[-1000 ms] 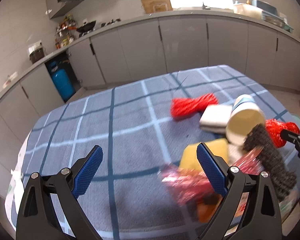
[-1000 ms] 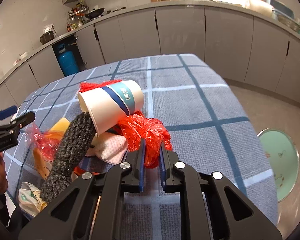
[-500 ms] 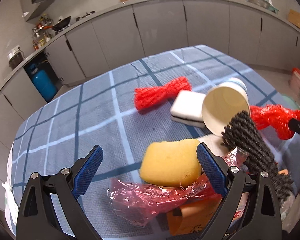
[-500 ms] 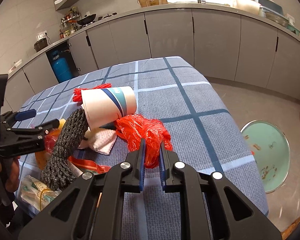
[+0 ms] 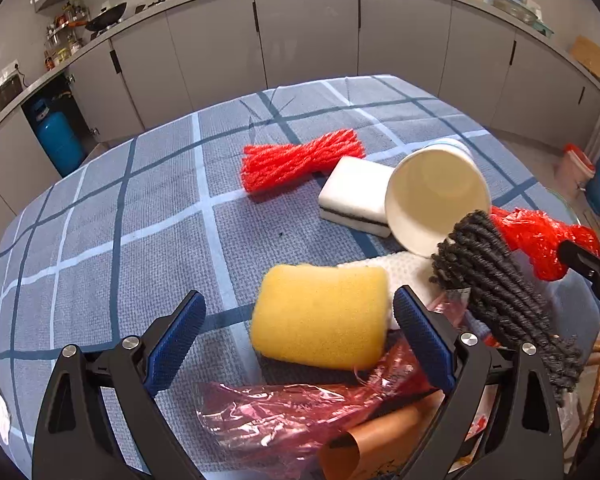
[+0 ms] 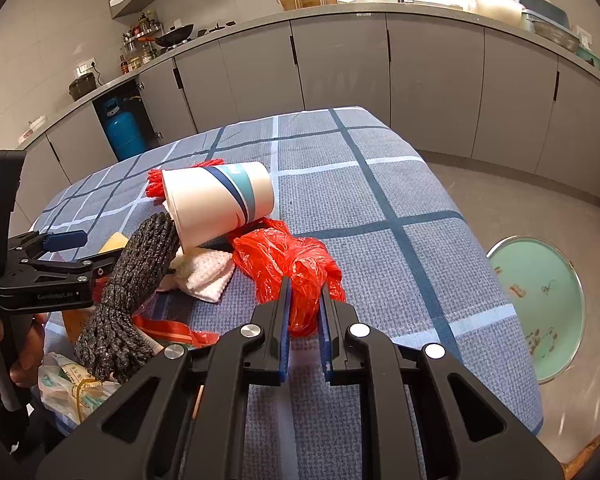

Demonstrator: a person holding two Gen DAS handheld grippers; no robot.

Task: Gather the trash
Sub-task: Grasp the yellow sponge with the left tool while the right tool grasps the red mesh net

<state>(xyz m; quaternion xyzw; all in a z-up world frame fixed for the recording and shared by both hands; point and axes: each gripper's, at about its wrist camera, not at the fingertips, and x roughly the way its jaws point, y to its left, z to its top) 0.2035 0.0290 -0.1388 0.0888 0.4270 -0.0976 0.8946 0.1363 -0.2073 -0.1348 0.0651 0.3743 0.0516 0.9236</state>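
Observation:
My right gripper (image 6: 305,298) is shut on a crumpled red plastic bag (image 6: 288,258), which lies on the checked tablecloth; the bag also shows in the left wrist view (image 5: 540,236). My left gripper (image 5: 298,320) is open and empty, just above a yellow sponge (image 5: 320,316) and a pink cellophane wrapper (image 5: 284,416). A paper cup (image 5: 436,196) lies on its side, also seen in the right wrist view (image 6: 216,200). A dark yarn bundle (image 5: 504,300) leans beside the cup.
A red net bundle (image 5: 300,158), a white sponge (image 5: 356,196) and a white cloth (image 6: 208,272) lie on the tablecloth (image 5: 148,208). An orange paper (image 5: 384,444) sits near the front edge. A green bin (image 6: 540,304) stands on the floor right of the table.
My left gripper has moved forward and down over the yellow sponge and the wrapper. My right gripper stays shut on the red bag, drawn back slightly.

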